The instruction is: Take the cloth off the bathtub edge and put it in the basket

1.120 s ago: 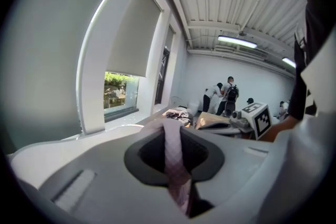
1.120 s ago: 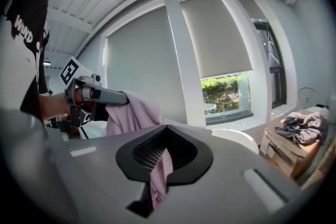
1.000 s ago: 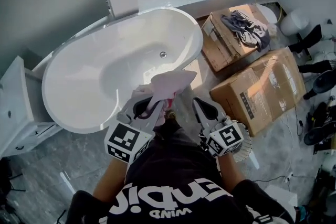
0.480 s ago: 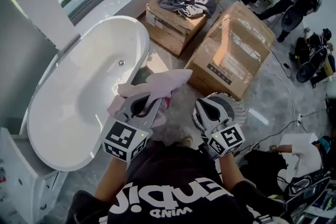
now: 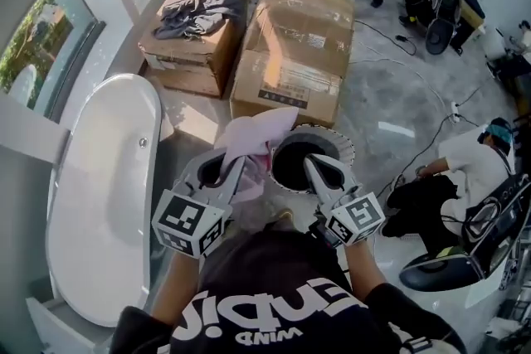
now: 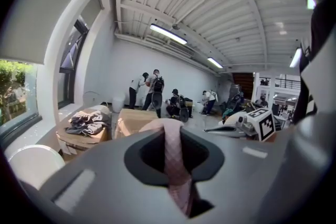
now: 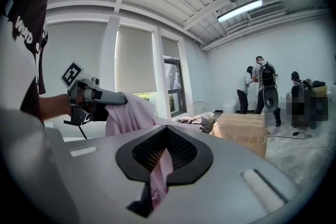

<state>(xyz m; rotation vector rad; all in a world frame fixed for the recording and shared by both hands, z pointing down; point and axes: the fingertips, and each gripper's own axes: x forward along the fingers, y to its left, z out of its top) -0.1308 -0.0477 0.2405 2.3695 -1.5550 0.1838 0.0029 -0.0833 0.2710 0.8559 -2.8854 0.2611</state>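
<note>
A pink cloth (image 5: 253, 137) hangs bunched from my left gripper (image 5: 236, 166), whose jaws are shut on it. In the left gripper view the cloth (image 6: 173, 165) runs down through the closed jaws of the left gripper (image 6: 170, 126). My right gripper (image 5: 311, 162) is shut beside it, above the dark mouth of the round mesh basket (image 5: 344, 147). In the right gripper view a pink strip of the cloth (image 7: 157, 176) sits between the closed jaws of the right gripper (image 7: 167, 127), with basket mesh behind. The white bathtub (image 5: 99, 203) lies at the left, apart from both grippers.
Two cardboard boxes stand beyond the basket; the larger one (image 5: 294, 46) is close behind it. The left box (image 5: 187, 54) carries grey clothes (image 5: 195, 8). A person (image 5: 465, 178) crouches at the right among cables and fans. More people stand at the far wall.
The view has swung away from the bathtub toward the boxes. Both grippers, with the pink cloth, now sit over the basket instead of over the tub rim.
</note>
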